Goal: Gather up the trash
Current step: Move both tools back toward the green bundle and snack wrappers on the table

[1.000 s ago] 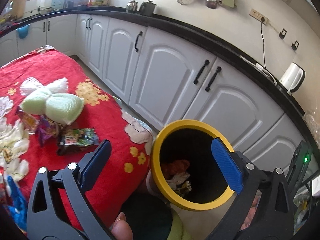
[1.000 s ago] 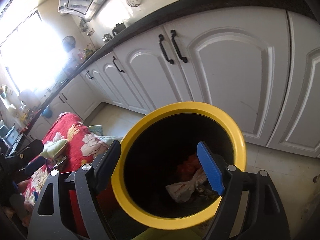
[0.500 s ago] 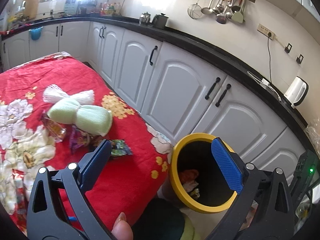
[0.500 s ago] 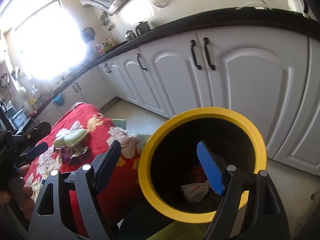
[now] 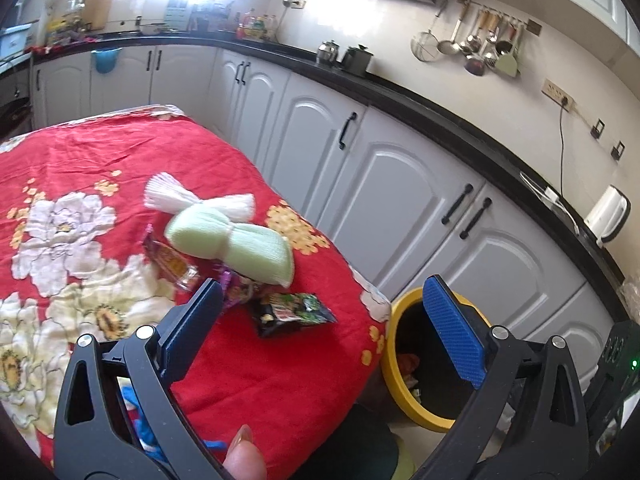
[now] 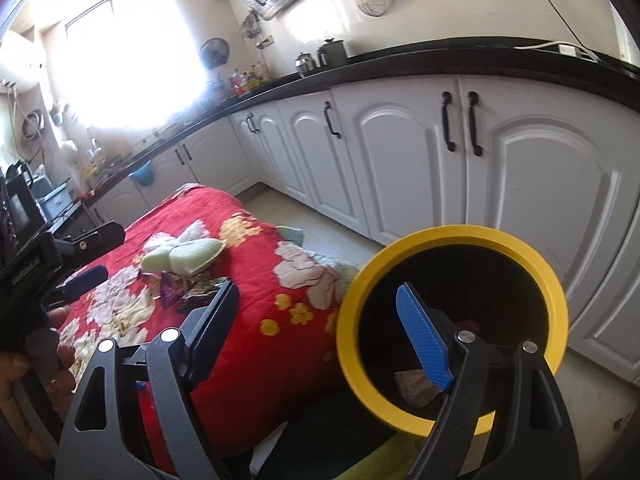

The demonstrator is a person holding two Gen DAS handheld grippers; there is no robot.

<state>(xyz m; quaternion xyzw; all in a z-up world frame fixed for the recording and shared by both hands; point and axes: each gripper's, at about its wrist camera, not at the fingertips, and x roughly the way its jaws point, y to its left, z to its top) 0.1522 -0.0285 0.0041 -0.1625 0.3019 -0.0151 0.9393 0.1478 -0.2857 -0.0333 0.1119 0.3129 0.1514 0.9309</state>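
Both tools spread wide, holding nothing: left tool (image 5: 324,328), right tool (image 6: 316,328). Dark snack wrapper (image 5: 292,312) lay on red worktop (image 5: 100,152) just beyond left tool; yellow-rimmed bin (image 6: 556,292) sat behind right tool's right finger.

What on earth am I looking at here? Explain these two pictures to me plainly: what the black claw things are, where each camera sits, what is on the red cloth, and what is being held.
There is no robot. A person holds a pair of black hand-held tongs with blue pads in each hand, and a fisheye camera on each looks forward along its fingers. One picture is from the left tongs, the other from the right tongs. Both are open and hold nothing.

On the red flowered tablecloth lie a pale green and white bow-shaped sponge cloth, a black and green snack wrapper, a purple wrapper and an orange wrapper.

Beside the table, on the floor, stands a yellow-rimmed black trash bin with some rubbish already inside.
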